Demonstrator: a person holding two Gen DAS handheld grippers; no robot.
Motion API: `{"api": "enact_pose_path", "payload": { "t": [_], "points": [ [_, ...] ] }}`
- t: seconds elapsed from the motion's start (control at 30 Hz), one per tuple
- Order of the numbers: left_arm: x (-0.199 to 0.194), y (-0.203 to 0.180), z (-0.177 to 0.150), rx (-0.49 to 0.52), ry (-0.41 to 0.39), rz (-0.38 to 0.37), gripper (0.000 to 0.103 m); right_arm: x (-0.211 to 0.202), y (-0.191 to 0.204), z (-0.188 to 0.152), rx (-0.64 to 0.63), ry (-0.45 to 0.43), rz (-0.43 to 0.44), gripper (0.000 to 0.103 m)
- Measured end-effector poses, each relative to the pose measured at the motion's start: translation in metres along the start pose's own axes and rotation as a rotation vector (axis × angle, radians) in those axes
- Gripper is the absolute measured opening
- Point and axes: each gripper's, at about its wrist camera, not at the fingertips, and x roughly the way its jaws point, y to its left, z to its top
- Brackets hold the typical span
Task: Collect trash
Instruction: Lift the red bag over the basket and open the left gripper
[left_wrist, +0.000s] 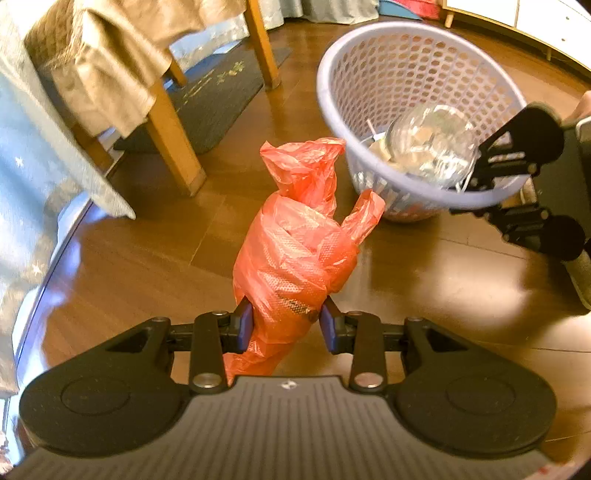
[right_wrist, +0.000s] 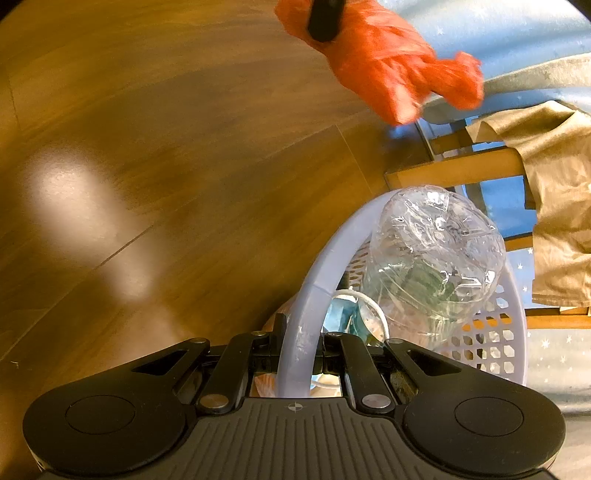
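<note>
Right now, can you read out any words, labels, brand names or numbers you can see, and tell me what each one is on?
None can be read.
Dark floor mat: pale yellowish markings, too blurred to tell whether they are letters.
Clear plastic bottle in the lavender basket: a greenish patch shows through it, no legible text.
Orange plastic bag: no print visible.

A glossy brown wooden plank floor (left_wrist: 155, 254) carries everything. On it lie a dark doormat (left_wrist: 218, 99) with the wooden table legs (left_wrist: 173, 144) beside it. Whether the lavender perforated basket (left_wrist: 332, 92) touches the floor, I cannot tell.
</note>
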Motion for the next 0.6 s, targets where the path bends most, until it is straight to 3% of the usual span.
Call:
{"api": "enact_pose_path", "payload": {
  "t": [0.6],
  "points": [
    [-0.022, -0.021, 0.042, 0.071, -0.081, -0.041, 0.032, 0.001, 0.000, 0.002, -0.021, -0.020, 0.012, 0.005]
  ]
}}
